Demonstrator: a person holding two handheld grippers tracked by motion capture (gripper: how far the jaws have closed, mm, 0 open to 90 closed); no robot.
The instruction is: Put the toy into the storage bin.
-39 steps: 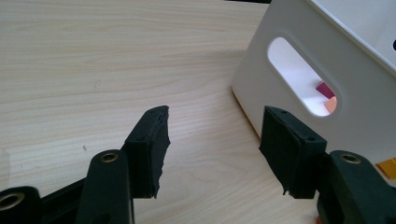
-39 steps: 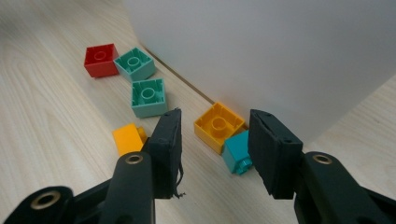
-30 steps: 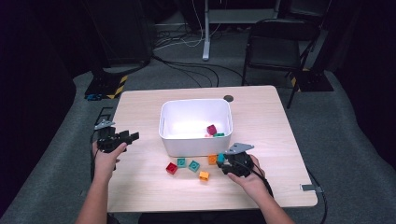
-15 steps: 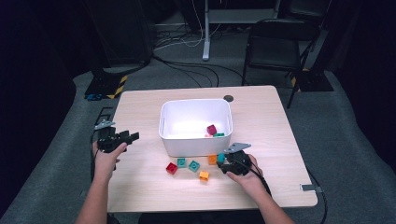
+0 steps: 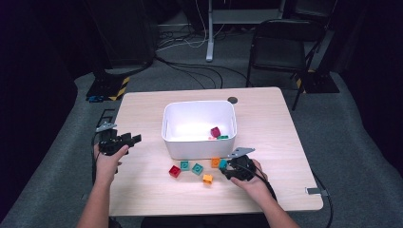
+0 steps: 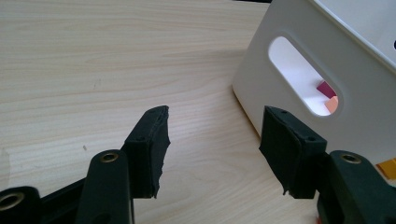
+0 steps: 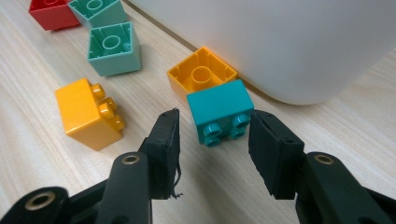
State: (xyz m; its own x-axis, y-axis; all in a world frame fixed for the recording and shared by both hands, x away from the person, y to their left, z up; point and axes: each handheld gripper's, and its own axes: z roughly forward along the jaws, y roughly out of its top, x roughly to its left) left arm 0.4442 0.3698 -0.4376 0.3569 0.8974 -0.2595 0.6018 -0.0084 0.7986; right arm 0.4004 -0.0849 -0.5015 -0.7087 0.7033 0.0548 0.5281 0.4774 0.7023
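A teal brick (image 7: pixel 219 109) lies on its side on the wooden table (image 5: pixel 266 123), studs towards my right gripper (image 7: pixel 214 119). It sits between the jaws, which have just been closing. The right pad is at the brick's corner and the left pad stands a little off it. In the high view the right gripper (image 5: pixel 224 166) is in front of the white bin (image 5: pixel 199 145). My left gripper (image 6: pixel 212 116) is open with nothing between its fingers, low over the table beside the bin's (image 6: pixel 261 60) handle hole. In the high view the left gripper (image 5: pixel 135 138) is near the table's left edge.
An upturned orange brick (image 7: pixel 201 77) touches the teal one, against the bin wall (image 7: pixel 280 42). To the left lie another orange brick (image 7: pixel 86 114), two mint bricks (image 7: pixel 113 49) and a red brick (image 7: pixel 51 11). A magenta brick (image 5: pixel 215 132) lies in the bin.
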